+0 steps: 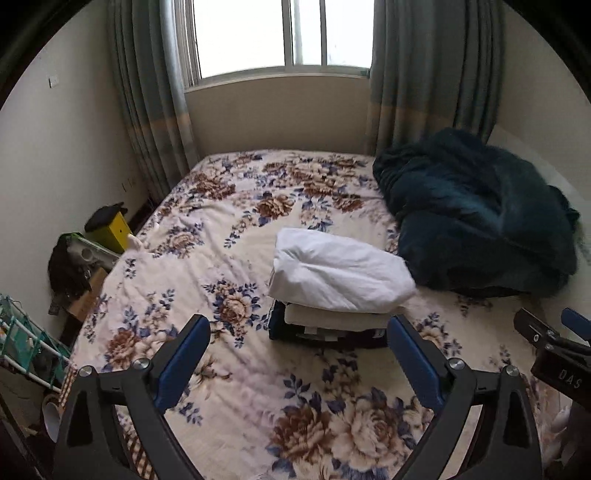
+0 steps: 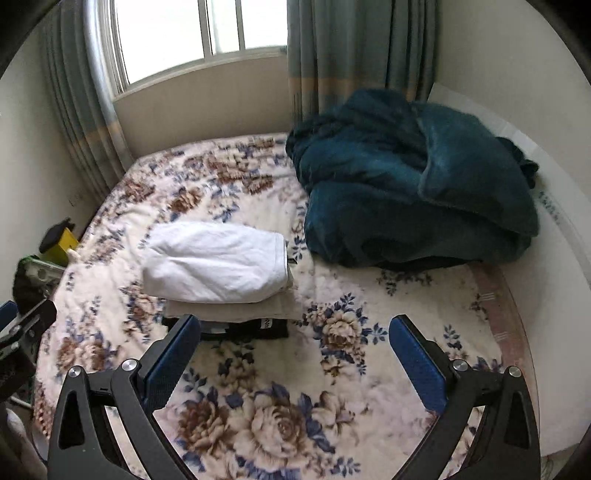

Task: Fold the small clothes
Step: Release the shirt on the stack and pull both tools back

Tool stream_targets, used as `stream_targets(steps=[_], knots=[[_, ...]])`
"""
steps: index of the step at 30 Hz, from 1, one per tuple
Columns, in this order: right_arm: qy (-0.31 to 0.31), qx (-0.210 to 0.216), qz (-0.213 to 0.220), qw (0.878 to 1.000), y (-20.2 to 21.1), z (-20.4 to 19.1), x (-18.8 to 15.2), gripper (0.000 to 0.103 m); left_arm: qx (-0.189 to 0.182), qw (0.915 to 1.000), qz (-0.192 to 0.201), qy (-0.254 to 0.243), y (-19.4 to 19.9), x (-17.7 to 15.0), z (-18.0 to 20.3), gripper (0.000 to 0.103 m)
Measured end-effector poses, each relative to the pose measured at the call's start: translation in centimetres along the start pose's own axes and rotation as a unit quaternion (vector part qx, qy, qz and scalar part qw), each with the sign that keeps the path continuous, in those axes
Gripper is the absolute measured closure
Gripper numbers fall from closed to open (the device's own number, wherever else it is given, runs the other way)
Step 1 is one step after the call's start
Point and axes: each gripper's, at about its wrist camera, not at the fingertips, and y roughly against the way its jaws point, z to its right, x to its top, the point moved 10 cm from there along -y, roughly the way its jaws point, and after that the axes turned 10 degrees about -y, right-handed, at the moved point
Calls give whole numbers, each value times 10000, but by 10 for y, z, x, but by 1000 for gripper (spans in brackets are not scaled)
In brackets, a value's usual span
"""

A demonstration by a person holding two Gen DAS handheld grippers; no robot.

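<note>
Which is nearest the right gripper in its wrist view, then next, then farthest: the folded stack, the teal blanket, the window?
From the right gripper:
1. Folded stack, just ahead, left of centre.
2. Teal blanket, farther back, right side of the bed.
3. Window, beyond the bed, upper left.

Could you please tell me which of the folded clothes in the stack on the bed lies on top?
The white garment lies on top, above the beige piece and the dark bottom one.

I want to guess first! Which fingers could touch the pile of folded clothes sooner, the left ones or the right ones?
Probably the left gripper. In its view the pile of folded clothes sits almost straight ahead between its open fingers. From the right gripper the pile lies off to the side, by one finger. Both are open and empty.
</note>
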Motion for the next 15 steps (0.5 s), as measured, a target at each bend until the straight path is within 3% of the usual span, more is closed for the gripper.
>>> stream_targets(steps=[7,15], knots=[[167,220,316,9991,126,3,-13,0,106,9995,295,-68,96,-11,1,5],[297,468,566,9969,226,9,-27,0,140,9990,412,80,157,-31,2,5]])
